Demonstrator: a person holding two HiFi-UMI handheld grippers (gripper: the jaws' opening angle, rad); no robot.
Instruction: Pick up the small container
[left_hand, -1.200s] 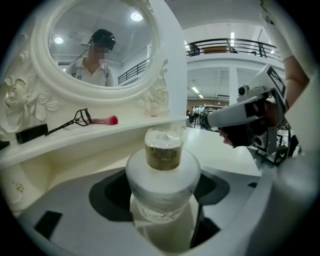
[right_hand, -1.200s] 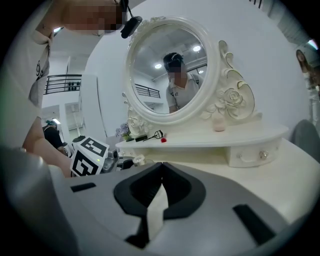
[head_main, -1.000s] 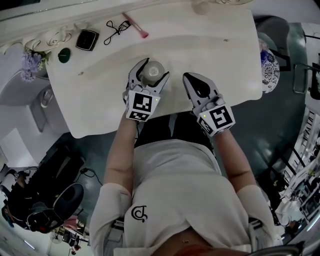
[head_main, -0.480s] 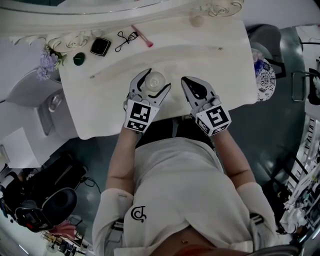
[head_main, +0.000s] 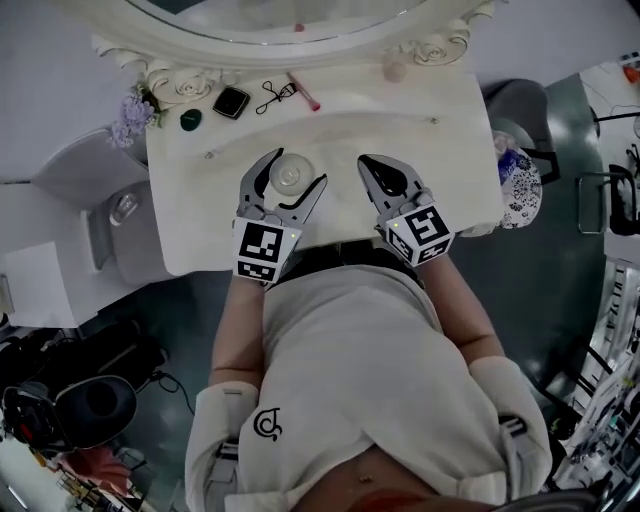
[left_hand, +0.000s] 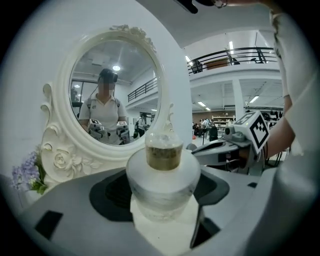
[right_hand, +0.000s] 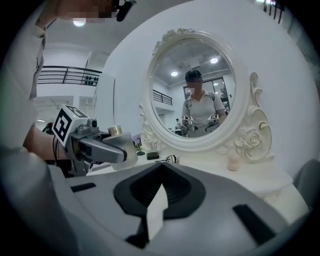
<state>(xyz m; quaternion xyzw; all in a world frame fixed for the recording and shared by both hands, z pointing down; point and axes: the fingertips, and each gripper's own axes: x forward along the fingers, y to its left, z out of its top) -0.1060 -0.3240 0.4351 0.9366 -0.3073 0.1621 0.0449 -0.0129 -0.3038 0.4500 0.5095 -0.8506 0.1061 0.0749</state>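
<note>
Since a second ago our view has drawn back, so the mirror (left_hand: 112, 90) now shows at twelve o'clock. Our left hand-held gripper (head_main: 297, 167) has its jaws spread wide and pressed on the sides of the small container (head_main: 288, 175), a frosted jar with a gold cap, over the counter (head_main: 440, 150). We judge that the round body needs that width. At its three o'clock, our right hand-held gripper (head_main: 372, 165) waits pinched together, empty, clear of the lift.
</note>
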